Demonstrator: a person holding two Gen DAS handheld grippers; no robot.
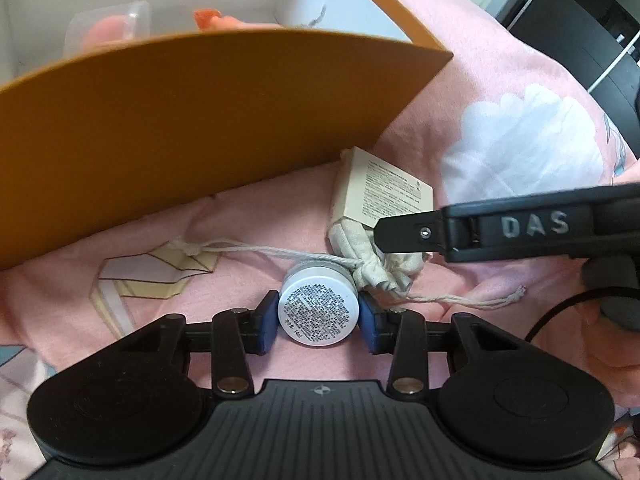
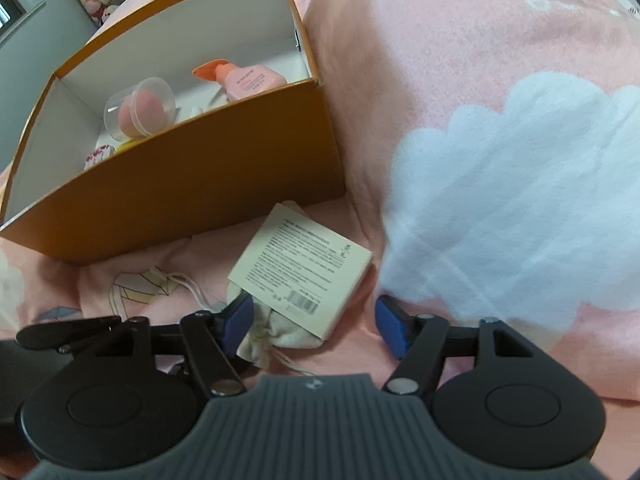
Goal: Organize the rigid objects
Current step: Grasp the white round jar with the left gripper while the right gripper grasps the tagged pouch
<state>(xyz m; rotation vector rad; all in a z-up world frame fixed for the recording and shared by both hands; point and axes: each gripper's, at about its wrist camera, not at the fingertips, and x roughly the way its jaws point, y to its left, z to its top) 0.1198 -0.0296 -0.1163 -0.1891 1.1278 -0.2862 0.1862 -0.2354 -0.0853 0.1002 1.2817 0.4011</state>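
Note:
My left gripper (image 1: 318, 318) is shut on a small white round jar (image 1: 317, 310) with a printed label, just above the pink bedding. A flat cream carton (image 1: 384, 192) lies on a white drawstring pouch (image 1: 376, 256) beside the orange box (image 1: 200, 120). My right gripper (image 2: 316, 326) is open and empty, its blue pads on either side of the near end of the carton (image 2: 304, 274) and pouch (image 2: 272, 334). Its finger also shows in the left wrist view (image 1: 408, 234), over the pouch.
The orange box (image 2: 192, 188) is open at the top and holds a pink sponge in a clear case (image 2: 138, 114), a pink bottle (image 2: 244, 78) and other small items. Pink bedding with a white cloud print (image 2: 520, 200) rises at the right.

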